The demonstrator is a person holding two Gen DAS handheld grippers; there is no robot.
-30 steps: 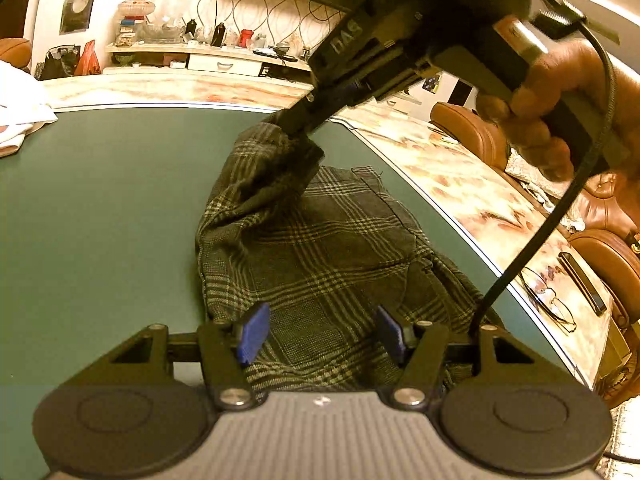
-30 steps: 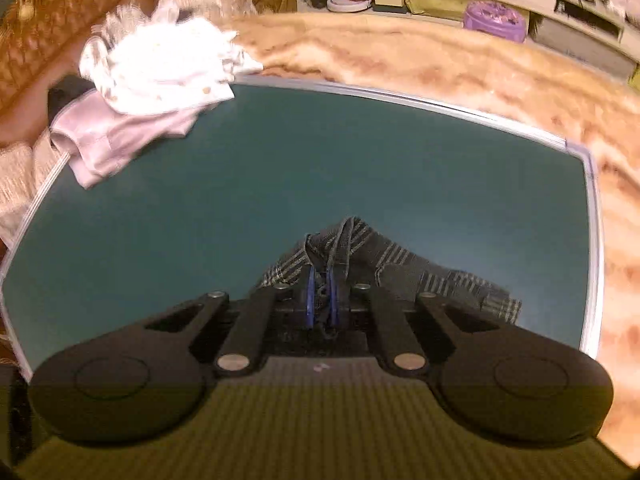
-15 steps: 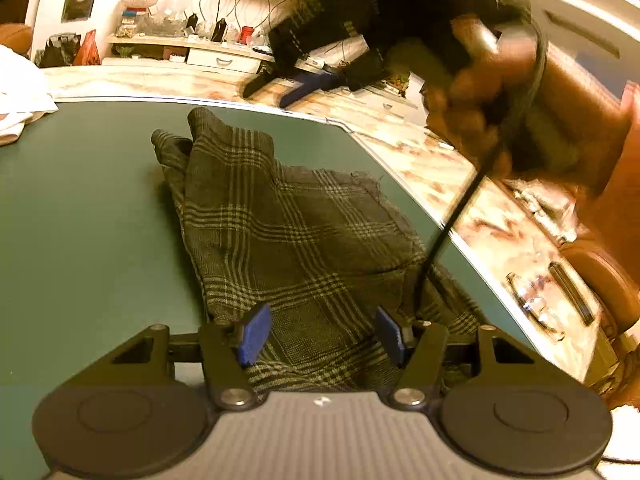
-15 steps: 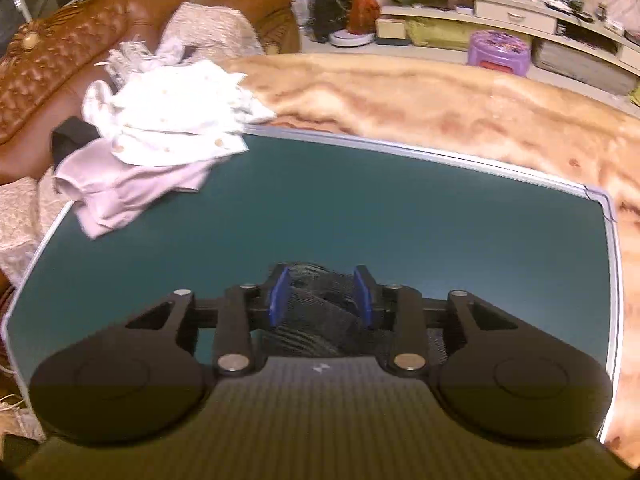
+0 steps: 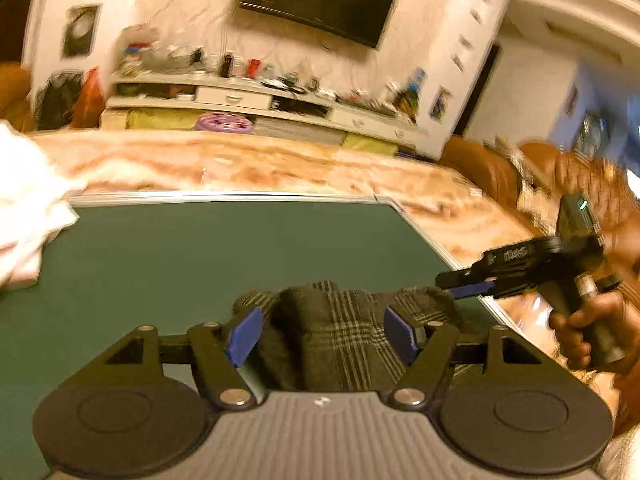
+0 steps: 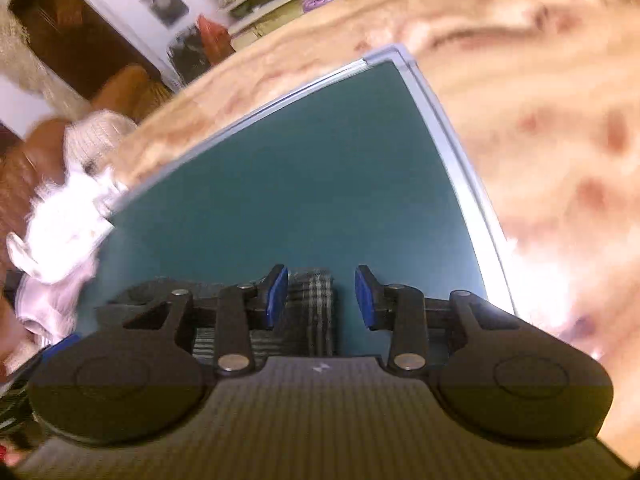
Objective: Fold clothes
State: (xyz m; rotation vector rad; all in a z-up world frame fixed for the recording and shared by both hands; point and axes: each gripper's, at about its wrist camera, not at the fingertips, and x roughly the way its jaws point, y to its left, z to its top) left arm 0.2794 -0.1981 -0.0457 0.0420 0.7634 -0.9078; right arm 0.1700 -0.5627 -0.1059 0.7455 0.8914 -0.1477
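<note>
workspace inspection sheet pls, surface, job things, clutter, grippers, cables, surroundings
surface: dark green mat with a pale metal edge lying on a marbled orange-cream tabletop.
job's things: dark green plaid garment bunched at the mat's near edge, fabric lying between the left gripper's blue pads.
clutter: heap of white and pale pink clothes at the mat's far left corner.
grippers: left gripper jaws opening, pads clear of the cloth; right gripper open over a plaid strip, held in a hand.
cables: nothing seen.
surroundings: wall-mounted black television, long white cabinet crowded with small items, brown leather sofa; both views blurred.
</note>
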